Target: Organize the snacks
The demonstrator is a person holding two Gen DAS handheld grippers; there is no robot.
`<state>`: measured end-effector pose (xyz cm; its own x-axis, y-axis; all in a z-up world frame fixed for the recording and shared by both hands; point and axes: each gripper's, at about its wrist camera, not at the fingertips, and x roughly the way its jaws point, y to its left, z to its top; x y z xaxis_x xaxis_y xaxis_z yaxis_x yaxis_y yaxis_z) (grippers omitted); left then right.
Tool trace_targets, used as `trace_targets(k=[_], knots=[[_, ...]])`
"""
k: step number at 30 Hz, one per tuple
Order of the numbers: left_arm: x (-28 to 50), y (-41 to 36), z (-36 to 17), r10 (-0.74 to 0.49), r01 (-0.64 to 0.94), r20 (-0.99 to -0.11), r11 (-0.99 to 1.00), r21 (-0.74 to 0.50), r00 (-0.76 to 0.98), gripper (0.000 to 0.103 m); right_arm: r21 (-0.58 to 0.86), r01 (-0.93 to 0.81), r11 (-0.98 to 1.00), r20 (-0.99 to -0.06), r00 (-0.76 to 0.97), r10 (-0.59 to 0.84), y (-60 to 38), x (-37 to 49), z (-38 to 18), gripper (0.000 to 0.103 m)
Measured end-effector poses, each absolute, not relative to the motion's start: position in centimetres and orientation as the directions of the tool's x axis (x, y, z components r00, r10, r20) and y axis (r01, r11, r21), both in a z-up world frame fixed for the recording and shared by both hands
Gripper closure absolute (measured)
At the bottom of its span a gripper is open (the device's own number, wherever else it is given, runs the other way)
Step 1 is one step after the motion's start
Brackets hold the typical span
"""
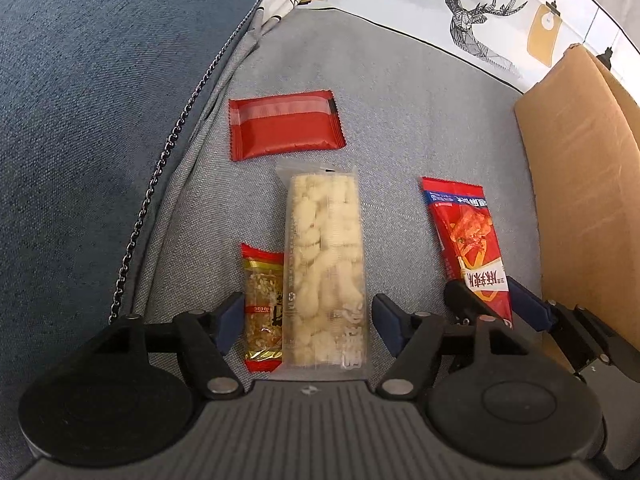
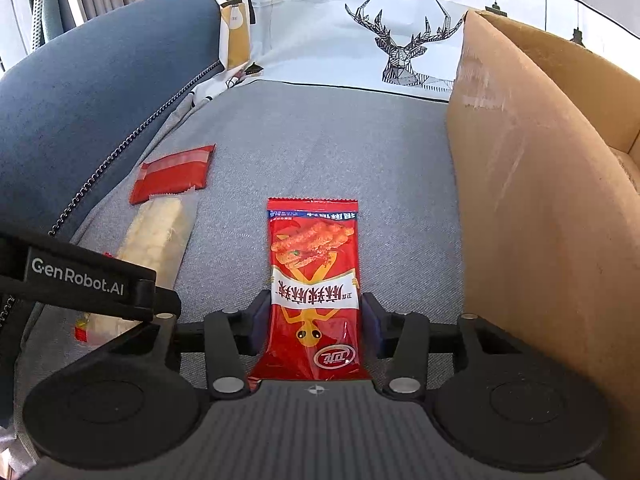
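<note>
The red spicy-strip packet (image 2: 314,280) lies flat on the sofa seat (image 2: 320,152) at 6 o'clock — light, crinkly, slippery film. The right hand-held gripper (image 2: 314,322) pinches its lower half by the side edges, a sound hold. The left hand-held gripper (image 1: 306,326) stands spread around the clear puffed-rice bar (image 1: 324,268) — brittle, so grip gently.

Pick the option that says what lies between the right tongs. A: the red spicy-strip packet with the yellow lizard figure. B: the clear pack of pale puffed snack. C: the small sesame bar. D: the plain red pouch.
A: in the right wrist view the spicy-strip packet lies flat on the grey cushion between the fingers of the right tongs, beside the cardboard box.
</note>
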<state>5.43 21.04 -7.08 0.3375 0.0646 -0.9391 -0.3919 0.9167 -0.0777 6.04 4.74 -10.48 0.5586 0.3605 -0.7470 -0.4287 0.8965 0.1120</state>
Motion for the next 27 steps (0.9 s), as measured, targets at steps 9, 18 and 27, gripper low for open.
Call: trace_targets(k=[9,18,27], knots=[[5.4,21.12,-7.05,0.064,-0.393,-0.938,0.916,-0.08,0.34,0.03,0.116,-0.424,0.898,-0.744,0.562,0.361,4.61,6.04,-10.42,0.057],[5.26,20.75,-7.03,0.082,-0.385,-0.936,0.921,-0.06,0.341,0.037,0.119,-0.42,0.9,-0.742,0.565,0.362,4.56,5.95,-10.51,0.057],[5.09,20.46,-6.52,0.083,-0.385,-0.922,0.92,-0.075,0.377,0.045,0.127,-0.415,0.901,-0.708,0.598,0.375,4.38,5.49,-10.04,0.058]])
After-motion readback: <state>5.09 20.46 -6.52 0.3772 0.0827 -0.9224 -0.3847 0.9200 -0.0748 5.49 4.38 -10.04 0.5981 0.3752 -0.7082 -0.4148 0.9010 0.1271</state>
